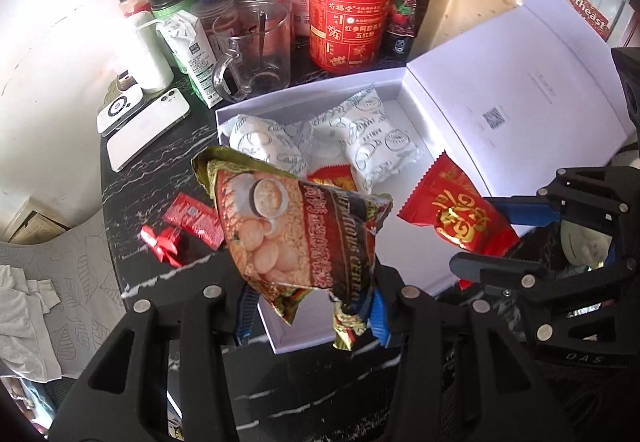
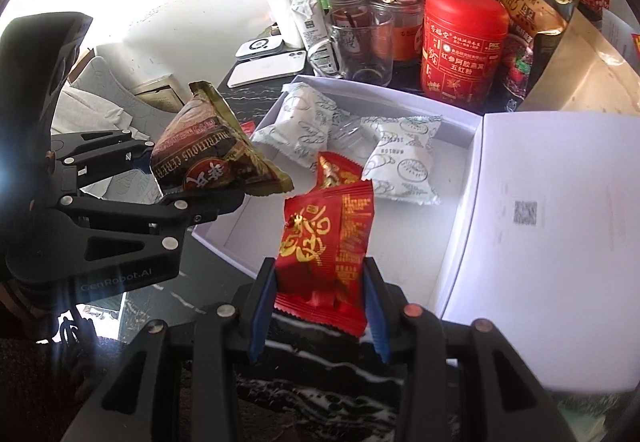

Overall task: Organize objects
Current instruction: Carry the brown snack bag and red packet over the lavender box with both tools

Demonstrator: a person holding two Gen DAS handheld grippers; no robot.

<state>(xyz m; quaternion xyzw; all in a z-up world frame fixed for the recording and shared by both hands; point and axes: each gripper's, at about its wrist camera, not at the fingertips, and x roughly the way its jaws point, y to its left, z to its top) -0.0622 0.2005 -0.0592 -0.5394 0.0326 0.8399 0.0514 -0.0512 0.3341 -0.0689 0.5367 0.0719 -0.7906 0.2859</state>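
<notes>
Left wrist view: we count two white packets (image 1: 368,137) and a red one already in the white box (image 1: 304,338), left tongs (image 1: 312,316) clenched on the cereal sachet (image 1: 296,230), right tongs (image 2: 320,316) clenched on a red packet (image 2: 326,242), both above the box; red wrappers (image 1: 192,217) wait on the table (image 1: 132,177).

Left gripper (image 1: 312,316) clamps cereal packet (image 1: 296,234) above white box (image 1: 320,97).

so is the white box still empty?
No, the white box already holds two white snack packets and a red one.
</notes>
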